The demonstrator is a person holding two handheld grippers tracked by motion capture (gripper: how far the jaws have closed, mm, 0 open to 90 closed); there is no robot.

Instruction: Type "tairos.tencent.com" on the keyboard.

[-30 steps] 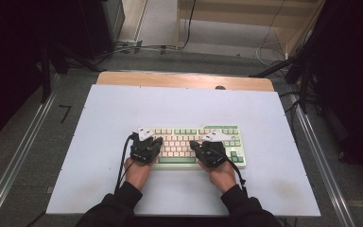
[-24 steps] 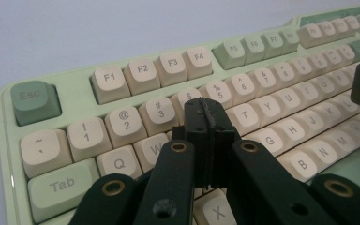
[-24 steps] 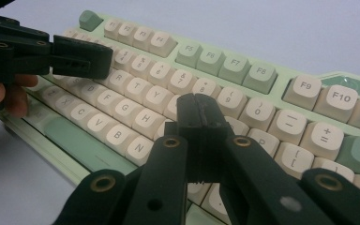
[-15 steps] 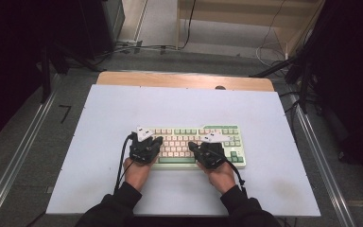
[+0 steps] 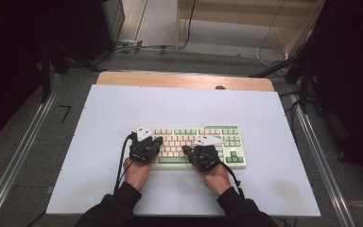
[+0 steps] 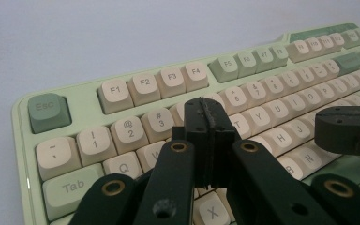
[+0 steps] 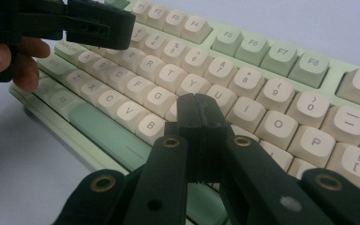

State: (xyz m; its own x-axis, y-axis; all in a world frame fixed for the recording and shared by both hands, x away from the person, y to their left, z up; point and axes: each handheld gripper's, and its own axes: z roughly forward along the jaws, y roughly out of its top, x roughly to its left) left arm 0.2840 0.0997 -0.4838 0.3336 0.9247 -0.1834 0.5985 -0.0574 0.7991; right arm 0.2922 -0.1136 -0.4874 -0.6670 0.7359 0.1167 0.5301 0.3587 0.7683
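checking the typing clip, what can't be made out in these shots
- Left gripper view: the shut left gripper covers the keys behind its tips, so which key it touches is hidden.
- Right gripper view: the shut right gripper hides the keys around H.
- High view: legends on the keyboard are too small to read.

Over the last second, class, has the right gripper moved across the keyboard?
Yes, slightly. In the high view the right gripper has edged left and toward the person along the keyboard, which has stayed put on the table. Its jaws are shut.
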